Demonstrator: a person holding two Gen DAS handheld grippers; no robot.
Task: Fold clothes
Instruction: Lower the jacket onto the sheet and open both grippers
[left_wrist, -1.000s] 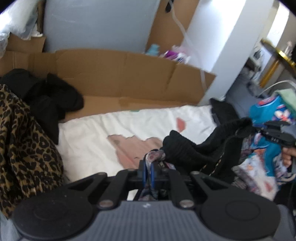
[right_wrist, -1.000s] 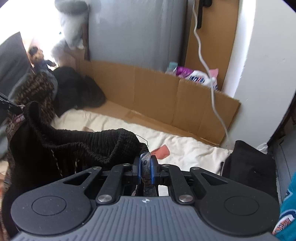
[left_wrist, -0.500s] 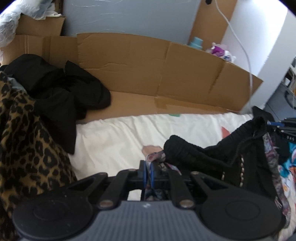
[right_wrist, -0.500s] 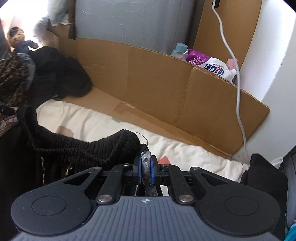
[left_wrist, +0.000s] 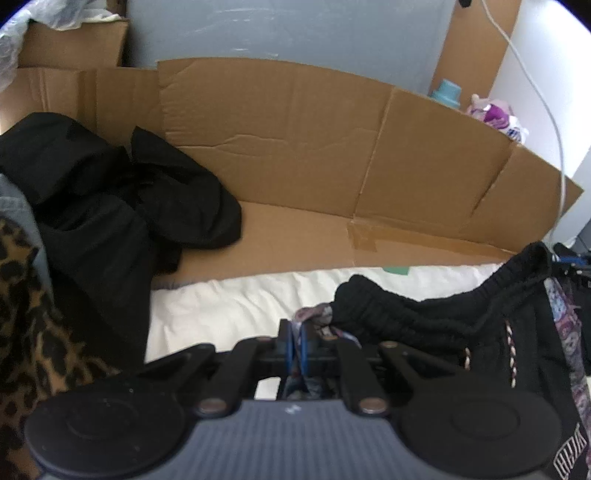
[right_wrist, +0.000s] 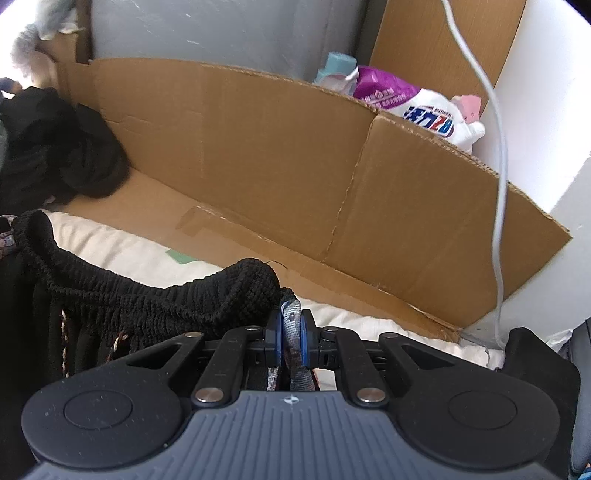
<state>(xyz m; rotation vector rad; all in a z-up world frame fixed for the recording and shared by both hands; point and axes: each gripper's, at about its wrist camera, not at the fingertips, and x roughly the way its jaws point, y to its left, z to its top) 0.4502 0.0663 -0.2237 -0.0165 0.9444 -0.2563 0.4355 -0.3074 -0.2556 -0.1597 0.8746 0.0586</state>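
1. The left gripper (left_wrist: 295, 341) is clenched on a patterned corner of the garment (left_wrist: 424, 325); the right gripper (right_wrist: 290, 341) pinches the opposite corner the same way; the black ribbed waistband sags between them.
2. Over the last second both hands have swung away from the clutter at the right and come lower, towards the cardboard (left_wrist: 295, 147); the white sheet (left_wrist: 229, 306) now fills the ground just below the hanging cloth.
3. The garment is still in the air, stretched between the two grips, above the sheet and not yet lying on it.
4. The black pile (left_wrist: 122, 199) and leopard cloth (left_wrist: 29, 332) sit off to the left, clear of the landing spot.
5. I'd say it is being carried over for spreading; laying it flat comes next, folds after.
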